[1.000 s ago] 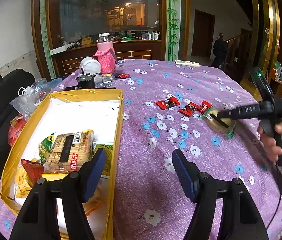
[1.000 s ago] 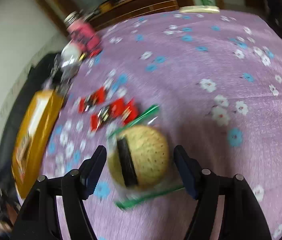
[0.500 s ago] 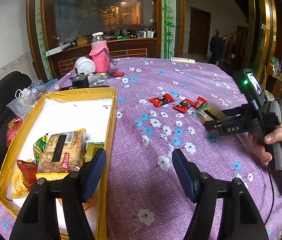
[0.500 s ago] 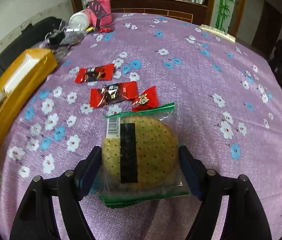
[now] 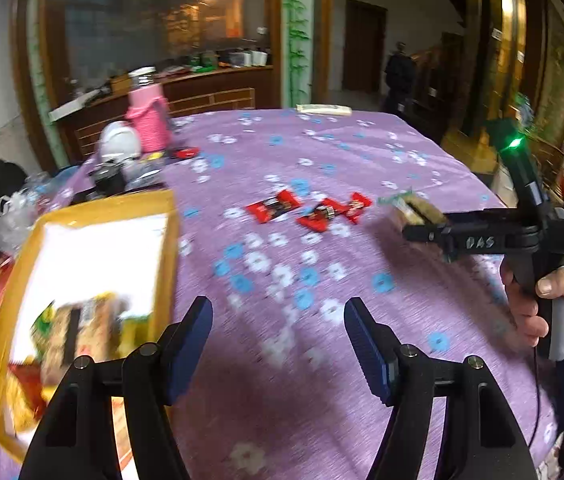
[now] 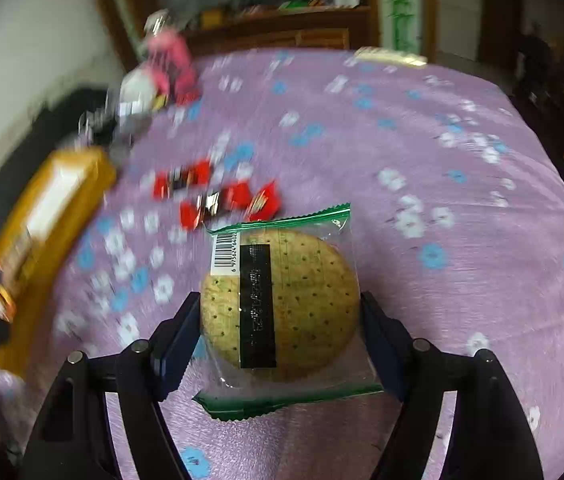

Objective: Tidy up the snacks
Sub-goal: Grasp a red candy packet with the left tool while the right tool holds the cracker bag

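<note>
Right gripper (image 6: 278, 332) clamps the wrapped round biscuit (image 6: 282, 304) at lower centre of its view, apparently lifted off the purple tablecloth (image 6: 461, 240). Left gripper (image 5: 278, 340) hangs empty, jaws apart. The yellow box (image 5: 2, 308) at left already holds several snacks. Three red candies (image 5: 313, 210) lie mid-table, unsorted; the biscuit awaits boxing.

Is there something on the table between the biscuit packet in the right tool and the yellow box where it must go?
Yes, low things only. Three red candy wrappers lie on the purple tablecloth between the biscuit packet, gripped in the right tool, and the yellow box. Carried above the cloth, the packet should pass over them.
</note>
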The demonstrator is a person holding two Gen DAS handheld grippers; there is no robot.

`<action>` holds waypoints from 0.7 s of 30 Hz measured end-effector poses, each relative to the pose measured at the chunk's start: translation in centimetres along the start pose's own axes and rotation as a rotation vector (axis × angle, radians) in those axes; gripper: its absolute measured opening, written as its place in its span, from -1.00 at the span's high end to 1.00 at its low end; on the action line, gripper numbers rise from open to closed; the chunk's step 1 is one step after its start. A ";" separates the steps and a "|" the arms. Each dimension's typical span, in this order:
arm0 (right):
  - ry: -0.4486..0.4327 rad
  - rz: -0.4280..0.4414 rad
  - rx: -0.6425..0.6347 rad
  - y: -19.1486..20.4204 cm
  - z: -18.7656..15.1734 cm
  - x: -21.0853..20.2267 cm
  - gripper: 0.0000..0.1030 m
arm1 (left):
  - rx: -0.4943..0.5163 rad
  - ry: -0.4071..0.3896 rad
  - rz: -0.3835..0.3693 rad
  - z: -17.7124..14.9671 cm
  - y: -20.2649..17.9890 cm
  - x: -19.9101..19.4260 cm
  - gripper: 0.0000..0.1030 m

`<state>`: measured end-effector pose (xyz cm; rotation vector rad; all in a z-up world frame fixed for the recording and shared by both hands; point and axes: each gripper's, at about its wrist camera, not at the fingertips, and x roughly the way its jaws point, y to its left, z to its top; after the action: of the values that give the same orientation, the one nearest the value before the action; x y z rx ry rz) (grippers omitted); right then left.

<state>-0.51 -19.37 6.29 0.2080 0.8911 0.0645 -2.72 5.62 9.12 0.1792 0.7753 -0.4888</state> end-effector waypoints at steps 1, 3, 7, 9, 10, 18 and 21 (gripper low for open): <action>-0.026 0.014 0.022 -0.6 0.0 -0.5 -0.46 | 0.014 0.013 -0.020 0.6 -0.4 0.5 -0.39; -0.066 0.044 0.070 -2.0 0.1 -1.2 -0.46 | 0.058 0.039 -0.040 2.0 -1.3 1.6 -0.39; -0.098 0.103 0.130 -3.5 0.3 -1.7 -0.46 | 0.133 0.086 -0.086 5.2 -2.5 4.6 -0.13; -0.114 0.125 0.144 -3.8 0.3 -2.2 -0.47 | 0.131 0.112 -0.132 6.5 -2.4 6.3 -0.01; -0.123 0.140 0.153 -4.0 0.4 -2.5 -0.47 | 0.134 0.121 -0.150 7.2 -2.4 7.3 0.12; -0.148 0.186 0.185 -4.7 0.3 -3.3 -0.47 | 0.138 0.241 -0.295 9.5 -2.1 14.2 0.30; -0.146 0.194 0.189 -4.7 0.3 -3.3 -0.47 | 0.157 0.268 -0.287 9.6 -2.8 15.7 0.36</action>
<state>-2.50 -24.52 8.05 0.4698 0.7289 0.1437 11.48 -5.57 4.84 0.2851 1.0317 -0.8097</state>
